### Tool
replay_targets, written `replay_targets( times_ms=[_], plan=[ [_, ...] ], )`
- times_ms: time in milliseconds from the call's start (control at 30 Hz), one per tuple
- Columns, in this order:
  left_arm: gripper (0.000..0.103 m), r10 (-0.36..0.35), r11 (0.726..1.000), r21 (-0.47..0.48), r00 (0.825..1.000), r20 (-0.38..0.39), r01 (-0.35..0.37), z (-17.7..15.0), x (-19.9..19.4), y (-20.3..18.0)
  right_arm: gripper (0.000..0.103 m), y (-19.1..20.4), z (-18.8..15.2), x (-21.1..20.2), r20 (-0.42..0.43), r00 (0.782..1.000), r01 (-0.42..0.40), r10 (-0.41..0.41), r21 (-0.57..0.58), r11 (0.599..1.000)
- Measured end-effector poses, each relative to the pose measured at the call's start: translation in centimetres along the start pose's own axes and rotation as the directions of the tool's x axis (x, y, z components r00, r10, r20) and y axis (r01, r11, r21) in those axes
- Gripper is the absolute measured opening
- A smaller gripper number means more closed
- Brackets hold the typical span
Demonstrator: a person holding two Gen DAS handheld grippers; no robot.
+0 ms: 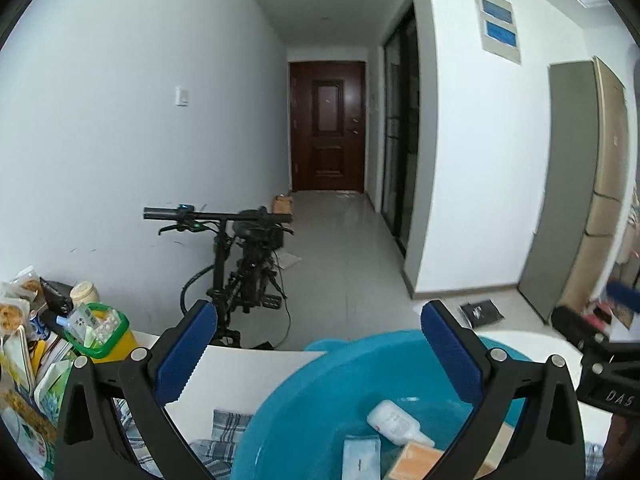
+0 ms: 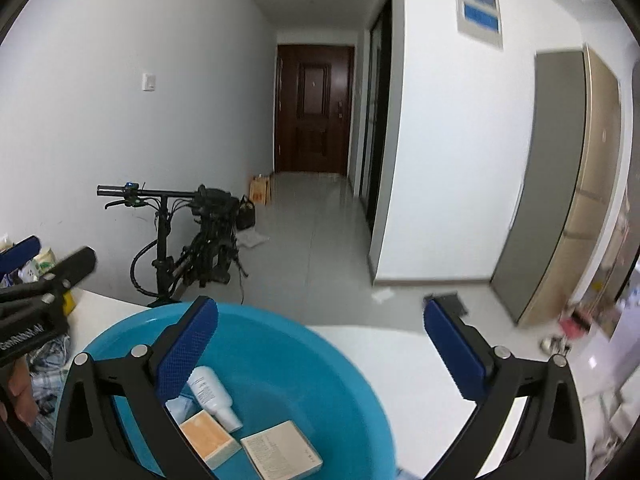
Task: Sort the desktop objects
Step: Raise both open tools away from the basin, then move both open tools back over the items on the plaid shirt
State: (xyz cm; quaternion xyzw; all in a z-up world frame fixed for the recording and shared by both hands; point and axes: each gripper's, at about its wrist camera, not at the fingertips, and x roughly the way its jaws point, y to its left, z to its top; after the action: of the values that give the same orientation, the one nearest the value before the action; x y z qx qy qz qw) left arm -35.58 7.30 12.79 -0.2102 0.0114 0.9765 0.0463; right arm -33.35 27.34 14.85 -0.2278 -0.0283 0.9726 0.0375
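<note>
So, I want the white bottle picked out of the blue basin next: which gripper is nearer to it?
Right, by a little. The right gripper hovers open above the white bottle, beside its left finger; the left gripper hovers open over the blue basin, the bottle near its right finger.

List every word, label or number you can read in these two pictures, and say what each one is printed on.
"DAS": white letters on the black body of the right tool, cut off by the picture's edge.
"GenRobot.AI", roughly: on the black body of the left tool, slanted and partly cut off.
Too small or blurred to read: print on the white bottle, the beige box, the snack packets and the blue wall panels.
</note>
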Motion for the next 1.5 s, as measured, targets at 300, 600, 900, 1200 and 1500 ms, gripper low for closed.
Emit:
replay_targets(
  times_ms=[300, 600, 900, 1200, 1500],
  plan=[
    [0.103, 0.001, 1.000, 0.022, 0.998, 0.059, -0.003, 0.3, -3.6, -0.6, 0.103, 0.6, 0.9, -2.2, 0.047, 0.999, 0.001, 0.000, -0.009, 1.000],
    [0.103, -0.050, 0.999, 0.023, 0.993, 0.106, 0.048, 0.6, -8.8, 0.0, 0.103, 0.0, 1.0, -6.5, 0.130, 0.991, -0.046, 0.041, 0.039, 0.998],
    [0.103, -0.031, 0.999, 0.034, 0.995, 0.095, 0.028, 0.0, -12.4, 0.1, 0.103, 0.4, 0.2, -9.2, 0.109, 0.990, -0.090, 0.086, 0.035, 0.995],
    [0.103, -0.039, 0.998, 0.048, 0.986, 0.162, 0.032, -0.3, -19.4, -0.3, 0.103, 0.9, -0.5, -16.0, 0.174, 0.981, -0.089, 0.088, -0.002, 0.996],
    [0.103, -0.053, 0.999, 0.025, 0.978, 0.203, 0.049, -2.1, -26.8, 0.2, 0.103, 1.3, -1.7, -22.6, 0.220, 0.969, -0.108, 0.112, -0.031, 0.994]
  ],
)
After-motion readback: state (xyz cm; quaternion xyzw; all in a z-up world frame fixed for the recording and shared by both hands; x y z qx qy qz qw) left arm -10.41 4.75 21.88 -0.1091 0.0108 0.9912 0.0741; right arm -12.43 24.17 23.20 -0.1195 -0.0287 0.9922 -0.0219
